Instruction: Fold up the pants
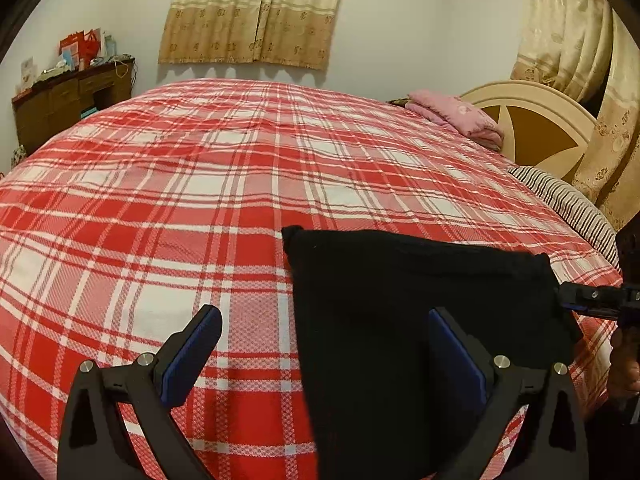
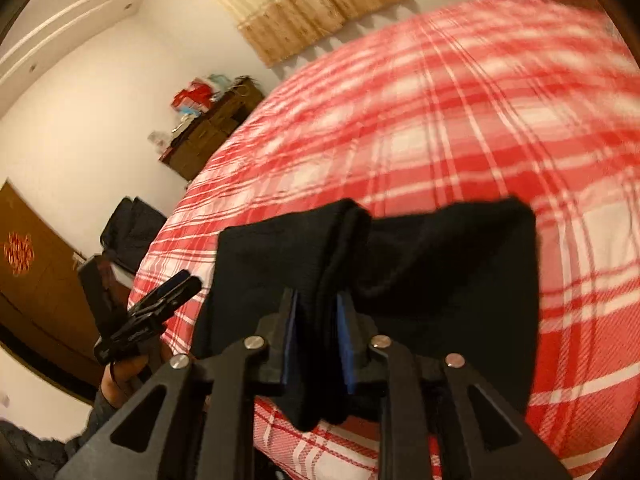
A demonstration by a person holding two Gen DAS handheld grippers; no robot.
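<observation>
- The black pants [image 1: 420, 320] lie on the red checked bed [image 1: 200, 200], at 5 o'clock.
- The right gripper [image 2: 316, 344] pinches a bunched fold.
- The left gripper [image 1: 320, 356] is wide open, holding nothing.
- The thick bunch may slip and unfold.

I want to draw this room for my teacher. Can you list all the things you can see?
Black folded fabric pants: one, black, on the near part of the bed.
Red and white plaid bedspread: one, covering the bed.
Pink folded blanket: one, at the far right of the bed by the headboard.
Cream and brown round headboard: one, far right.
Striped black and white fabric: one, at the bed's right edge.
Beige patterned curtains: two, one on the back wall, one at right.
Dark brown wooden cabinet: one, far left, with red boxes on top.
Left gripper: one, black with blue pads, open above the pants' edge.
Right gripper: one, black with blue pads, shut on a pants fold.
</observation>
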